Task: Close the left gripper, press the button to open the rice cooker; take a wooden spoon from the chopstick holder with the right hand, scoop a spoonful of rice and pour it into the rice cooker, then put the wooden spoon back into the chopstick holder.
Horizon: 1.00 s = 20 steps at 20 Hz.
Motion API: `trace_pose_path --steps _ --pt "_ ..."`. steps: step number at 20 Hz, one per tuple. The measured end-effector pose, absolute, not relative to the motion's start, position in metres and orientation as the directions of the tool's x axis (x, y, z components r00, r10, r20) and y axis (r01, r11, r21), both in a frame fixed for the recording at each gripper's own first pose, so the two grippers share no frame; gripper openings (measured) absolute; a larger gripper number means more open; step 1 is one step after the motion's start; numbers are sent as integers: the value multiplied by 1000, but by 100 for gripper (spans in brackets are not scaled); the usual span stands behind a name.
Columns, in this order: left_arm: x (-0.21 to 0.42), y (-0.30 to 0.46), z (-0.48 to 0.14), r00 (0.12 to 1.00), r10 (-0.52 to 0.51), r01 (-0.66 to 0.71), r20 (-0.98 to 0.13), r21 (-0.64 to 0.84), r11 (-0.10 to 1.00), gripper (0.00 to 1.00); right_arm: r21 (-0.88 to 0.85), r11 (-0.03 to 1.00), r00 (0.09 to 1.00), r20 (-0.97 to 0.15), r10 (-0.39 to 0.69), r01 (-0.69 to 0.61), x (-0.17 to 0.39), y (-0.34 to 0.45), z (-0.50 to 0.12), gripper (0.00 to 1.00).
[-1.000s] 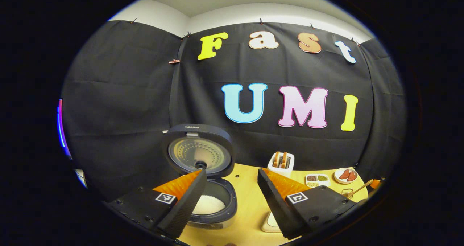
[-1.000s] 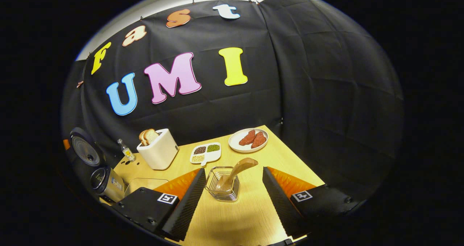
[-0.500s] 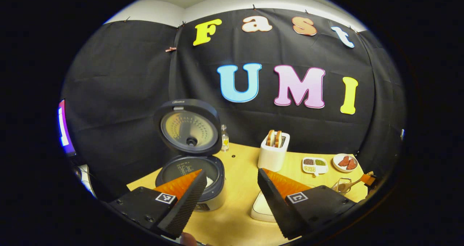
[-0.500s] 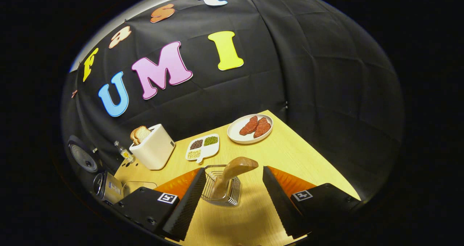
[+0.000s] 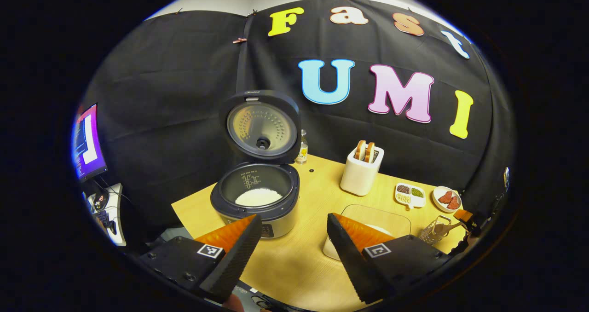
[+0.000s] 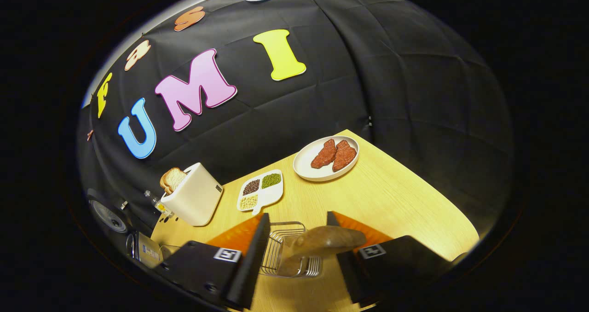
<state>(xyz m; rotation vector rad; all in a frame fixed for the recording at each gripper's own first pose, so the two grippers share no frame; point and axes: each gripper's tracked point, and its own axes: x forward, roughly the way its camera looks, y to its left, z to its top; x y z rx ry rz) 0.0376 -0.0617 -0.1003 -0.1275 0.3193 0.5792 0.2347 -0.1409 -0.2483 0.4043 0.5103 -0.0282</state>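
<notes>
Rice cooker [image 5: 256, 197] at centre of the left gripper view, lid up, white rice inside, left gripper [image 5: 292, 229] jaws apart below it, right gripper [image 6: 297, 238] jaws narrowed around the wooden spoon [image 6: 324, 243] in the chopstick holder [image 6: 287, 252] on the table [image 6: 391, 197], contact unclear

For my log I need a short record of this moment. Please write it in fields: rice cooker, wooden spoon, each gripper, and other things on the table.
rice cooker: lid up, white rice in the pot
wooden spoon: standing in the wire chopstick holder, handle between the right fingers
right gripper: fingers close on both sides of the handle, contact not clear
left gripper: open, holding nothing, facing the cooker
table: toaster with bread, divided dish, plate of meat
</notes>
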Motion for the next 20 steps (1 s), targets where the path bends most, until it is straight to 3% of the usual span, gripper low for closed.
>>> trace_pose_path --steps 2,3,4,6,7,13,20 --pt "42 -72 -100 809 486 -522 -330 -24 853 95 370 920 877 -476 70 127 237 -140 -248 48" --pt "44 -73 -101 815 478 -508 -329 -7 861 96 374 918 874 -481 68 134 238 -140 -250 57" --pt "47 -75 -100 820 472 -496 -324 10 868 95 384 912 871 -486 68 143 236 -140 -251 48" --pt "53 -80 -99 830 457 -477 -321 19 879 95 387 910 871 -486 63 150 237 -143 -249 21" --pt "55 -84 -101 832 448 -469 -326 16 883 95 393 907 872 -485 67 149 239 -143 -248 29" --pt "63 -100 -106 855 396 -413 -335 21 910 95 423 893 865 -494 84 154 239 -132 -241 19" --pt "64 -98 -107 870 364 -378 -333 24 925 95 417 906 924 -372 93 76 247 -132 -174 19"
